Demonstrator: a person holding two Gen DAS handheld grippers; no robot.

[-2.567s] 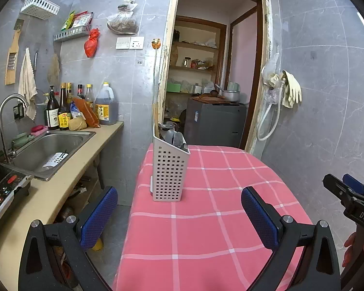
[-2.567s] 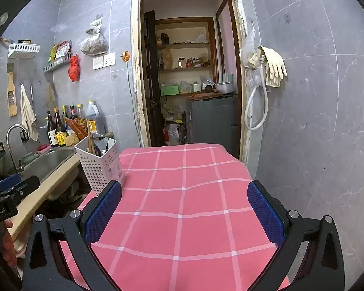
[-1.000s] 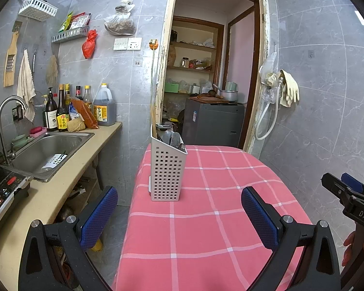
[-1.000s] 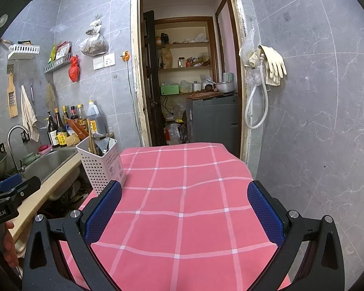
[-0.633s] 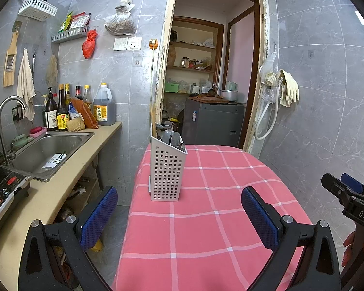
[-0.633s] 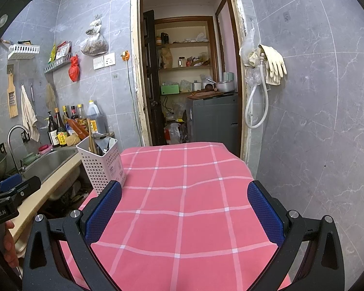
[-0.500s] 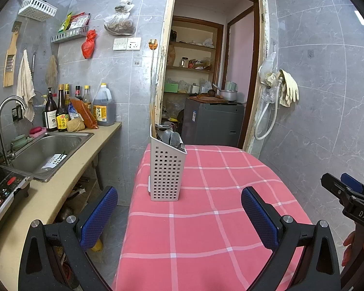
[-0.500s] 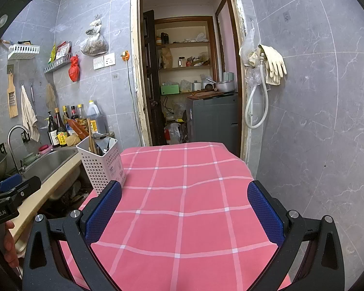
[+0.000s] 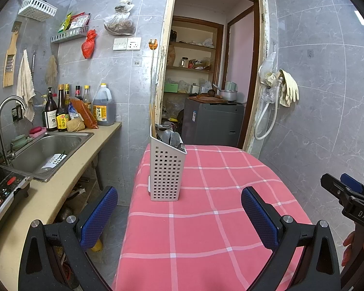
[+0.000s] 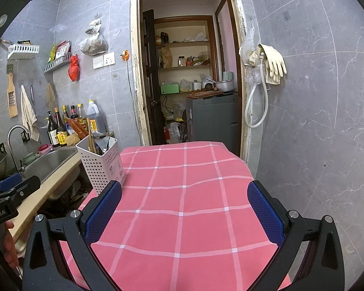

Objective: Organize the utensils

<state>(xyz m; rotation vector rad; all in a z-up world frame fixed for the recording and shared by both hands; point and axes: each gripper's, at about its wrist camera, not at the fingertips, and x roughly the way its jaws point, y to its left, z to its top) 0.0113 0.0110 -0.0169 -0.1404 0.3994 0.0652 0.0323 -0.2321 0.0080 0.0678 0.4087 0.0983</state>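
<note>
A white perforated utensil holder [image 9: 167,169] stands upright near the left edge of the table with the pink checked cloth [image 9: 206,218]. Wooden chopsticks [image 9: 152,118] and metal utensils [image 9: 172,137] stick out of its top. In the right wrist view the holder [image 10: 102,165] sits at the table's far left corner. My left gripper [image 9: 179,208] is open, held back from the holder with nothing between its blue pads. My right gripper [image 10: 184,206] is open too, over the bare cloth [image 10: 182,194], to the right of the holder.
A beige counter [image 9: 48,194] with a steel sink [image 9: 43,150], tap and sauce bottles [image 9: 60,111] runs along the left, with a gap between it and the table. An induction cooker [image 9: 2,194] sits at near left. A doorway [image 9: 206,84] opens behind the table; a tiled wall stands right.
Both grippers stay open and nearly still. The left wrist view has shifted only slightly, so the holder sits a touch further left in it.
</note>
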